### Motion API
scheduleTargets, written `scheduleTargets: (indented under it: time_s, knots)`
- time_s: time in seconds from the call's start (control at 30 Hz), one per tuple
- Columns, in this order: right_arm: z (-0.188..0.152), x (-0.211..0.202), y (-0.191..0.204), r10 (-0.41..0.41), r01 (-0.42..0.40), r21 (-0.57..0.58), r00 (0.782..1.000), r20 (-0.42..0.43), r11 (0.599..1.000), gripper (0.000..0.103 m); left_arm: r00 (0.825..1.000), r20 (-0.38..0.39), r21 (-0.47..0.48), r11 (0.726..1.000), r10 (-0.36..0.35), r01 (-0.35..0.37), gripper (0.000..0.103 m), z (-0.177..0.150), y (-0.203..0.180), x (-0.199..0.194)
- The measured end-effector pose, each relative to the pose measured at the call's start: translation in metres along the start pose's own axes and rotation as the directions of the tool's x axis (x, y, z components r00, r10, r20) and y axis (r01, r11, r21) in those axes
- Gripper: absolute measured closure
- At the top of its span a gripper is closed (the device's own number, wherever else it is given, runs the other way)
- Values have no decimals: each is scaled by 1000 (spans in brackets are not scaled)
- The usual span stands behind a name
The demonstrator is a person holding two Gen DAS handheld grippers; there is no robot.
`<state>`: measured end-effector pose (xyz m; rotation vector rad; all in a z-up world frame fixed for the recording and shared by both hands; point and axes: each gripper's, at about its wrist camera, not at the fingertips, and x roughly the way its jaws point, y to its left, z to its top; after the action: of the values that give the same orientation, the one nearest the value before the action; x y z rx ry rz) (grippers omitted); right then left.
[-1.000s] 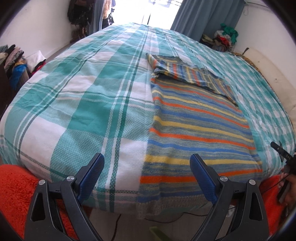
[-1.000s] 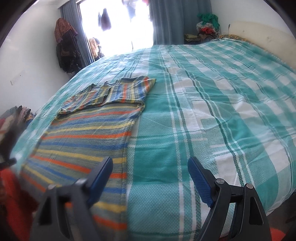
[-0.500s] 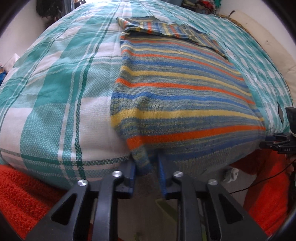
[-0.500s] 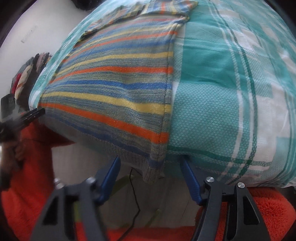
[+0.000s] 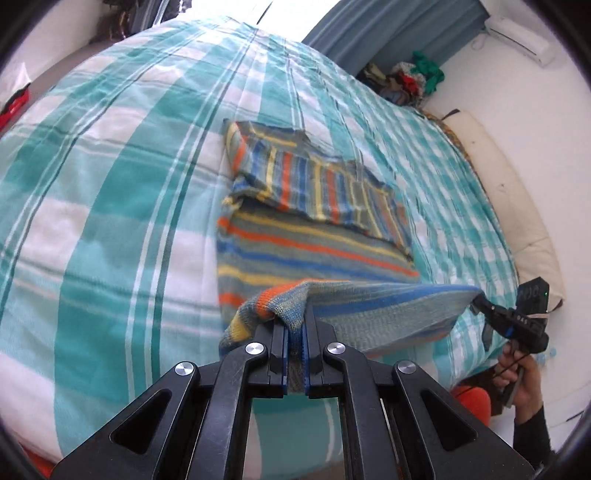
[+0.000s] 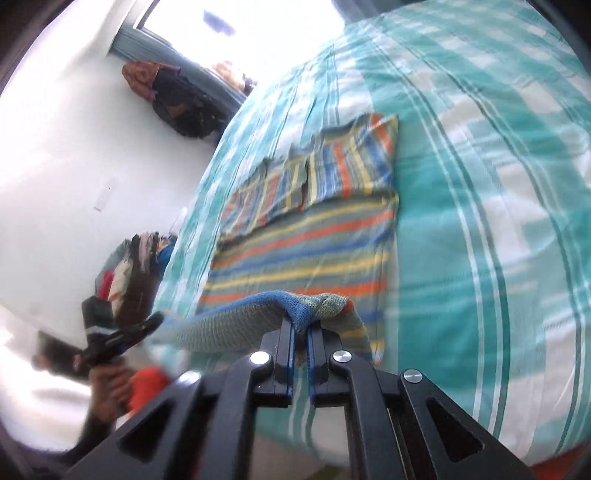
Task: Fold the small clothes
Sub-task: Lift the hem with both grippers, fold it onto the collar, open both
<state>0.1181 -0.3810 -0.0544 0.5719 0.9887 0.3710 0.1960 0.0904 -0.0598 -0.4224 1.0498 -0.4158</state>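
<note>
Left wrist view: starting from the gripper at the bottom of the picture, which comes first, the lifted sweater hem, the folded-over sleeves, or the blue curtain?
From the left gripper:
1. Lifted hem of the striped sweater, pinched in its jaws.
2. Folded sleeves, mid-bed, lying across the sweater's far part.
3. Blue curtain, beyond the bed, top right.

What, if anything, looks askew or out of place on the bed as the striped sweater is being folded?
Nothing stands out. The striped sweater lies square on the checked bedspread, sleeves folded across the top. The left gripper and right gripper each pinch a hem corner, lifted evenly.
</note>
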Motion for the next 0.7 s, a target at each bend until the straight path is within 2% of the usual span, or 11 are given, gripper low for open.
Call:
scheduleTargets:
  time_s: [0.17, 0.3, 0.4, 0.5, 0.53, 0.6, 0.67, 0.7]
  knots:
    - [95, 60, -17, -58, 56, 26, 996, 75, 998, 98, 998, 2, -18, 997, 70, -70, 100, 97, -1, 75]
    - [167, 106, -41, -113, 108, 69, 991, 66, 992, 98, 995, -7, -35, 994, 103, -103, 100, 149, 6, 120]
    - [199, 137, -62, -140, 135, 81, 988, 62, 988, 98, 991, -10, -43, 990, 137, -137, 98, 175, 13, 151]
    - [219, 165, -83, -105, 95, 114, 991, 79, 989, 95, 978, -15, -82, 975, 208, -209, 89, 191, 26, 171]
    - [223, 169, -88, -124, 111, 125, 987, 98, 986, 87, 977, 5, -112, 971, 213, -211, 86, 194, 32, 166]
    - [228, 164, -94, -149, 128, 144, 979, 139, 981, 72, 974, 92, -152, 970, 205, -189, 58, 194, 40, 140]
    - [229, 149, -88, -138, 120, 113, 976, 170, 986, 72, 963, 151, -112, 972, 221, -205, 52, 187, 37, 116]
    - [229, 144, -80, -128, 120, 59, 979, 159, 991, 72, 967, 146, -58, 978, 207, -201, 52, 182, 32, 110]
